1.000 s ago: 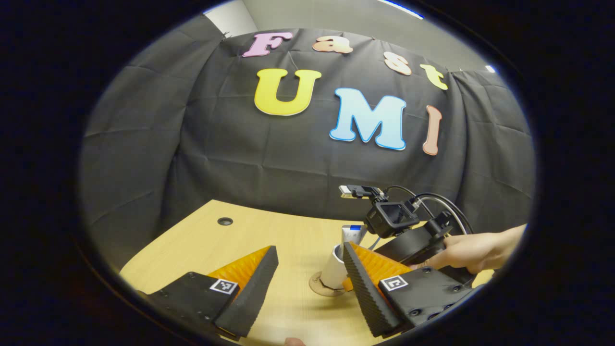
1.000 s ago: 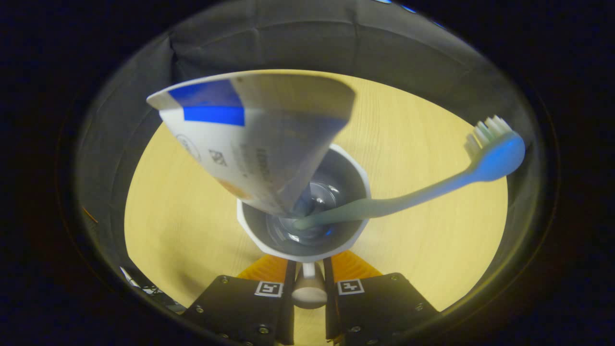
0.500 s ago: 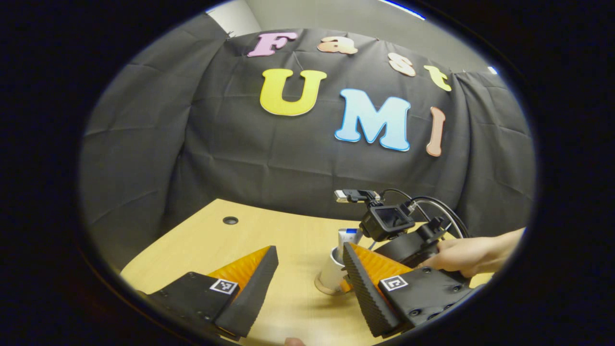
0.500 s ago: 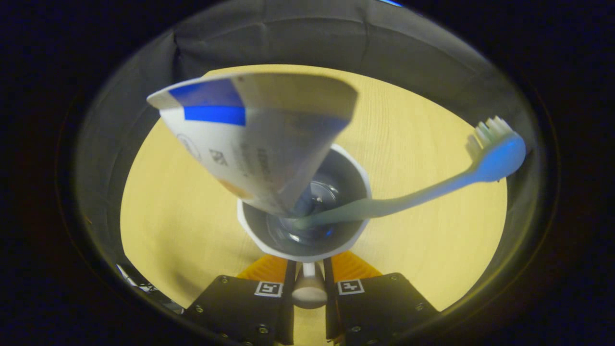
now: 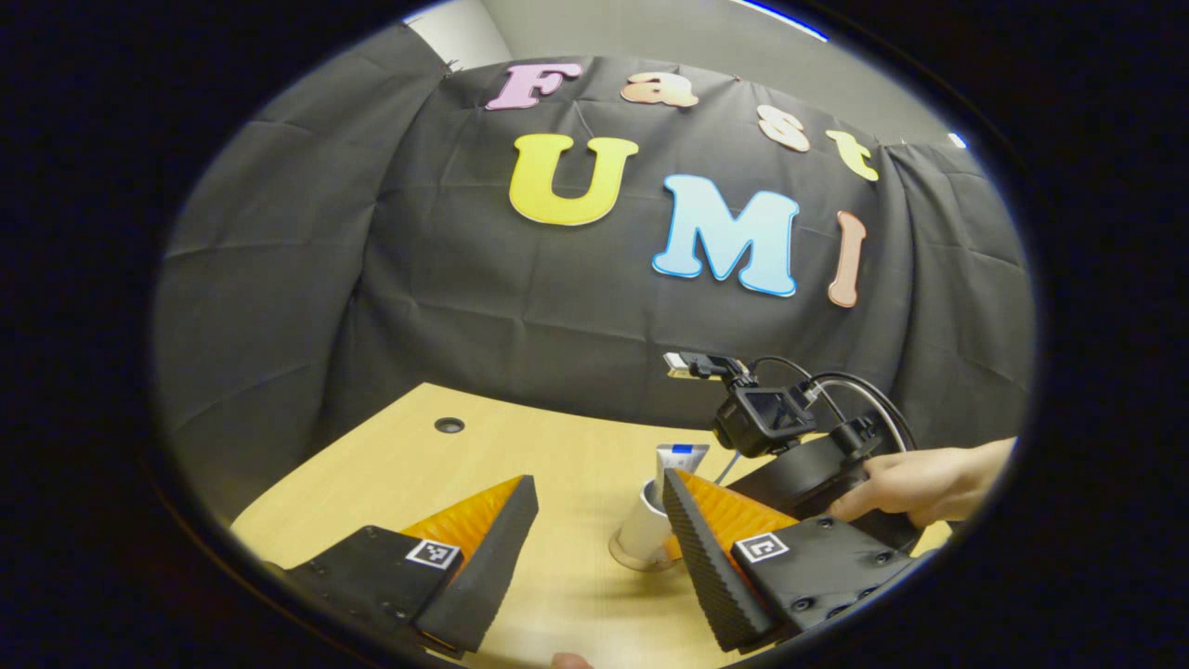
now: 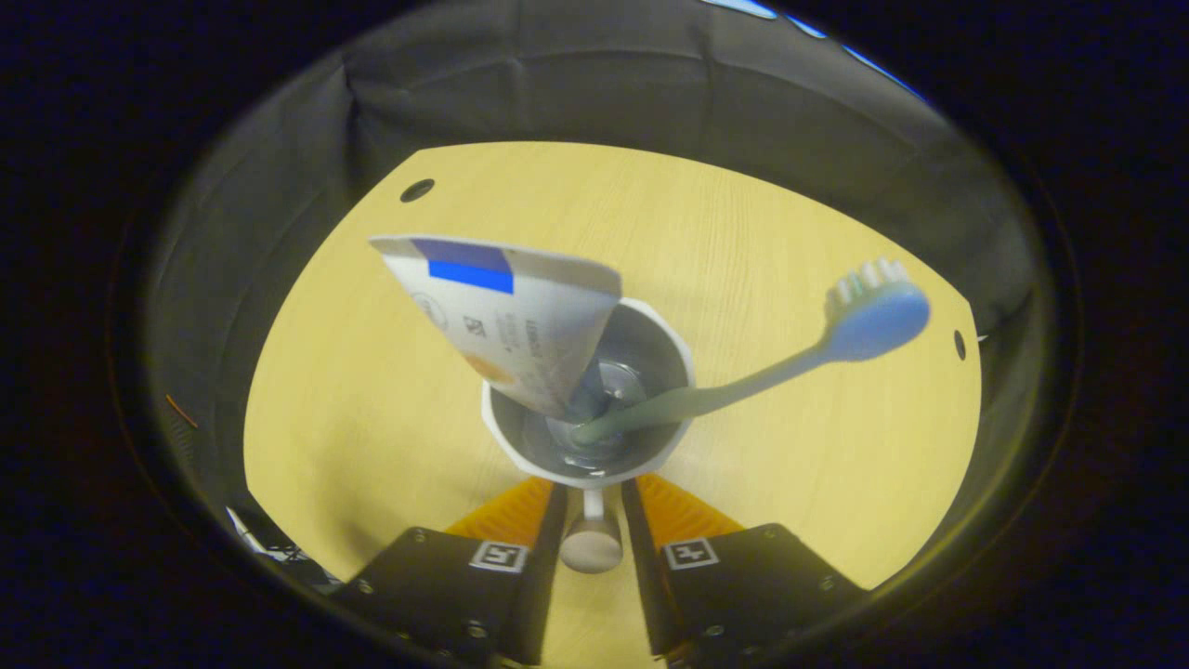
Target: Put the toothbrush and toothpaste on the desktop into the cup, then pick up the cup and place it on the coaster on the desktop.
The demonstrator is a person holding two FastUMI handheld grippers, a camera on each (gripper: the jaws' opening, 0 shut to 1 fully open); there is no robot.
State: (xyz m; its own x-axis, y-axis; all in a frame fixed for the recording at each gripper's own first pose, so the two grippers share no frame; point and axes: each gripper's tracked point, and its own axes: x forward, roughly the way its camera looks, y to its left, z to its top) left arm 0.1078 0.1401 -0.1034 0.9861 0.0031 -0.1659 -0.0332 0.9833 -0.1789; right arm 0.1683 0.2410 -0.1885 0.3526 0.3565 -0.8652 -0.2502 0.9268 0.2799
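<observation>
The cup [image 6: 590, 409] is a small white faceted one with a handle [image 6: 591, 544], and it stands on the coaster [image 5: 630, 560] on the tabletop [image 6: 743, 232]; in the left gripper view the brown disc peeks out under its base. It looks like a rigid, light cup, plastic or ceramic I cannot tell, with a smooth wall that would probably slip under a side pinch. The handle is the sensible place to take hold, and that is where the right gripper [image 6: 591, 539] sits, a finger on each side of it. The gap to the handle looks slightly loosened, so I cannot tell whether the fingers press it or have let go.

Inside the cup the toothpaste [image 6: 506, 311] leans to one side, cap end down, its flat crimped end high above the rim. It is a soft tube, light and squashy. The toothbrush [image 6: 790, 348] leans the other way, handle in the cup and bristled head well out past the rim. Both stand tall and off-centre, so the load is likely top-heavy, and a nudge to the rim could tip the cup or shift it off the coaster.

The left gripper [image 5: 599, 520] hangs near the cup with its fingers spread wide, holding nothing. A hand [image 5: 920, 483] holds the right gripper at the far side of the cup
</observation>
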